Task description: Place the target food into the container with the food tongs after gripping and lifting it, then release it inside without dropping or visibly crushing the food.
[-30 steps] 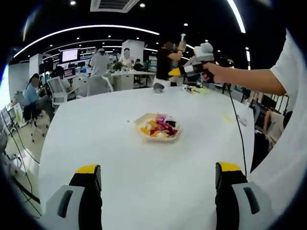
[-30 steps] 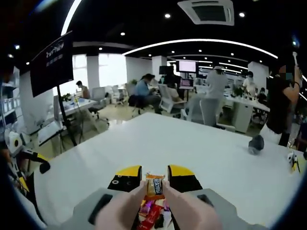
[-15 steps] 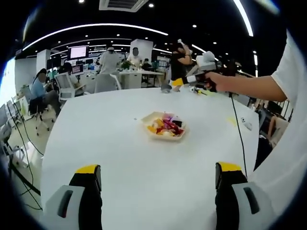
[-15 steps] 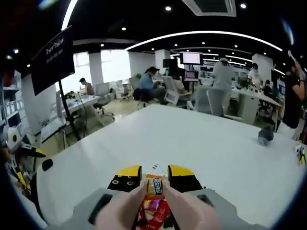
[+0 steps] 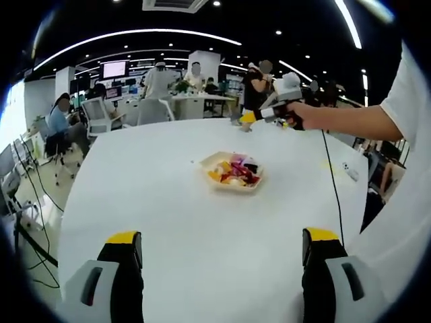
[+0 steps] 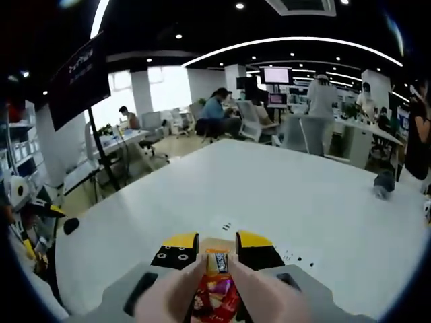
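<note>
Two grippers: the left gripper hangs over the near part of the white desk with its jaws spread wide and nothing between them; the right gripper has its jaws drawn in on a pair of pale food tongs.
Right gripper from the other side: in the left gripper view it is held by a hand high over the far right of the desk, past the container.
Target food: a small wrapped candy, orange at the top, is pinched at the tong tips just between the yellow jaw ends; a red wrapper shows below it, and I cannot tell whether that is part of the same piece.
Container: a shallow pale tray near the middle of the desk, already holding mixed wrapped sweets in yellow, red and pink.
Step in hand: judged as the carry, food lifted and not yet over the tray.
How to do it well: hold the squeeze even, just enough to keep the wrapper from slipping, no harder. Bring the tips over the tray's middle, lower close to the pile, then ease the tongs apart so the candy settles instead of falling.
Risk: the piece is held by a thin edge, so a jerk could shake it loose over bare desk.
</note>
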Available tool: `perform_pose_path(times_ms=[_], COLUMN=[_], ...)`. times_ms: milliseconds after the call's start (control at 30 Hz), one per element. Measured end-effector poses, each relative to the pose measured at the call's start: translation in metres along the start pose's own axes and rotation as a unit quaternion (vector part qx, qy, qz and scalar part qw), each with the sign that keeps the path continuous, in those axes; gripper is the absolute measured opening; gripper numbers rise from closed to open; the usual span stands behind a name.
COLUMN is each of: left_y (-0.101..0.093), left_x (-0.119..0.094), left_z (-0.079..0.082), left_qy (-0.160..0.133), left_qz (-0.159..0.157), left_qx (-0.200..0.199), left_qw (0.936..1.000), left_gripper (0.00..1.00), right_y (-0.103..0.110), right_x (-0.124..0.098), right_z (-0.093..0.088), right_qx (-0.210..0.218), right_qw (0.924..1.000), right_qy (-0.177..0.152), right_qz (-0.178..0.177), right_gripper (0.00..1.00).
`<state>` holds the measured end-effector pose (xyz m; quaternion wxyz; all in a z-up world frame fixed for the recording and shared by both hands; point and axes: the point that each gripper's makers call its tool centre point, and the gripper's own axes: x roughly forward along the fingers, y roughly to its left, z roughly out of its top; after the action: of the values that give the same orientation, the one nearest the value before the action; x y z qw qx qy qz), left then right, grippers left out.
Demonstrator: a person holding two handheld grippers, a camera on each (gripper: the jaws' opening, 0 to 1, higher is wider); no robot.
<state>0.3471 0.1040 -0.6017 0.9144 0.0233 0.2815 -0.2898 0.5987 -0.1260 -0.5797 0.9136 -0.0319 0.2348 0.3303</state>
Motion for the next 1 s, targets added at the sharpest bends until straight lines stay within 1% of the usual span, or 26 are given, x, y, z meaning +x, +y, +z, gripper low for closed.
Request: perform_pose_path(times_ms=[133, 300, 367, 533, 633, 767, 1000], left_y=[-0.001, 0.002, 0.001, 0.002, 0.002, 0.001, -0.001], left_x=[-0.003, -0.011, -0.013, -0.02, -0.023, -0.024, -0.027], left_z=[0.0, 0.004, 0.004, 0.001, -0.002, -0.004, -0.003], left_qy=[0.002, -0.01, -0.011, -0.013, -0.013, -0.009, -0.013], left_qz=[0.004, 0.032, 0.037, 0.057, 0.065, 0.069, 0.074], left_qx=[-0.001, -0.009, -0.013, -0.021, -0.027, -0.029, -0.031], left_qw=[1.0, 0.9994, 0.9992, 0.998, 0.9974, 0.9971, 0.9967], left_gripper=[0.99, 0.99, 0.99, 0.99, 0.99, 0.99, 0.99], right_y=[0.002, 0.003, 0.004, 0.01, 0.014, 0.017, 0.019], right_x=[0.004, 0.012, 0.014, 0.02, 0.022, 0.023, 0.021], right_z=[-0.004, -0.01, -0.011, -0.014, -0.016, -0.014, -0.004], right_qx=[-0.001, 0.005, 0.003, 0.009, 0.002, 0.0, -0.003], right_qw=[1.0, 0.9998, 0.9998, 0.9993, 0.9991, 0.9991, 0.999], right_qy=[0.005, 0.01, 0.01, 0.016, 0.019, 0.015, 0.008], right_qz=[0.004, 0.017, 0.019, 0.033, 0.037, 0.04, 0.043], right_gripper=[0.2, 0.2, 0.19, 0.19, 0.19, 0.19, 0.19])
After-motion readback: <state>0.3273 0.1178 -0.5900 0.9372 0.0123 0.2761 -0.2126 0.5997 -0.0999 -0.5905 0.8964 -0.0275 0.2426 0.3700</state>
